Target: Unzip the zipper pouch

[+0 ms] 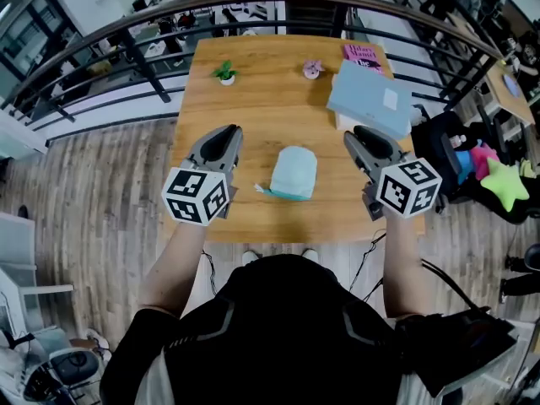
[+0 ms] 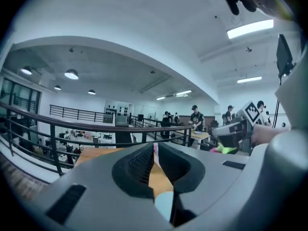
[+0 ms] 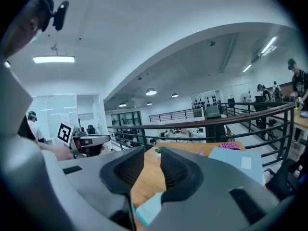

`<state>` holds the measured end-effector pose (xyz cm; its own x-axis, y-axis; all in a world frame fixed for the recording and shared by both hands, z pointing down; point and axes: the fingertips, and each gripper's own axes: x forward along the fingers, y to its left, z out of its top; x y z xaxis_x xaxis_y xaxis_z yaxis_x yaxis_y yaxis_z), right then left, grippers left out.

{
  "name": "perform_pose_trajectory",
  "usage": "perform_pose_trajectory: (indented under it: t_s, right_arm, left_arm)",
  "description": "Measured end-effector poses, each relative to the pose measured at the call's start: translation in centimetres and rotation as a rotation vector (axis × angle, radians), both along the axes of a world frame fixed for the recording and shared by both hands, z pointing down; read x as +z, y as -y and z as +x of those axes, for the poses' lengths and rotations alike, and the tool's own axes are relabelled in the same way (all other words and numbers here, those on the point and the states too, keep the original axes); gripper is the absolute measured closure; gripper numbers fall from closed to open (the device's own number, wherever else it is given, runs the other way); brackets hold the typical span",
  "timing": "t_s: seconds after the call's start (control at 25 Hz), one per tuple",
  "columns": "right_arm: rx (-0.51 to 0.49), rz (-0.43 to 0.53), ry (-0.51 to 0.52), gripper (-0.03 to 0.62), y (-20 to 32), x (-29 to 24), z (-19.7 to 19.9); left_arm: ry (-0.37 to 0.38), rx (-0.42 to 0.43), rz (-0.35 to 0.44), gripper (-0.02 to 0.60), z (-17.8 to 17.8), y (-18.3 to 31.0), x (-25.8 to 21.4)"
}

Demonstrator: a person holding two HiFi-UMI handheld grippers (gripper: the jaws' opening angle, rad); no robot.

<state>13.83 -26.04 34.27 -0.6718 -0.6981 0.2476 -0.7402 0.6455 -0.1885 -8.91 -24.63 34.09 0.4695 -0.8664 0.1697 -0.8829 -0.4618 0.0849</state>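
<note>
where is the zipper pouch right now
In the head view the light blue zipper pouch lies on the wooden table near its front edge, between the left tool and the right tool, held by neither.

place: open-plan office, mezzanine level | evidence: railing overlooking rows of desks below | ceiling strip lights | people standing at tables | wooden worktop beside the rail
</note>
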Motion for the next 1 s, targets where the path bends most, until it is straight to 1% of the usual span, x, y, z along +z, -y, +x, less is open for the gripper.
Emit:
perform_pose_trajectory:
  t_s: [0.08,0.2,0.32,0.52,0.68,0.8,0.92,1.0]
  right_arm:
    - [0.007,0.045,0.023,0.48,0.0,-2.4,0.1]
    - [0.024,0.108,0.014,0.501,0.0,-4.8,0.2]
    - [0.037,0.134,0.027,0.53,-0.1,-6.2,0.3]
    - [0.048,0.162,-0.001,0.583,-0.4,-6.7,0.3]
    - [0.056,0.172,-0.017,0.585,-0.5,-6.7,0.3]
    - [0.059,0.17,-0.028,0.585,-0.6,-6.4,0.3]
    - [0.065,0.184,-0.087,0.586,-0.7,-5.9,0.1]
    - [0.064,0.184,-0.103,0.586,-0.7,-5.7,0.0]
  left_arm:
    - [-0.037,-0.011,0.049,0.535,0.2,0.0,-2.9]
    - [-0.009,-0.005,0.089,0.535,0.6,-0.1,-5.4]
    - [0.004,0.008,0.087,0.54,0.6,-0.3,-6.1]
    - [0.004,-0.024,0.103,0.552,-0.1,-0.9,-6.4]
    - [-0.047,-0.019,0.079,0.552,-0.1,-1.4,-6.7]
    - [-0.036,-0.042,0.077,0.552,-0.3,-1.5,-6.5]
    - [-0.031,-0.058,0.073,0.552,-0.6,-1.7,-6.2]
    - [-0.03,-0.057,0.069,0.552,-0.5,-1.7,-5.9]
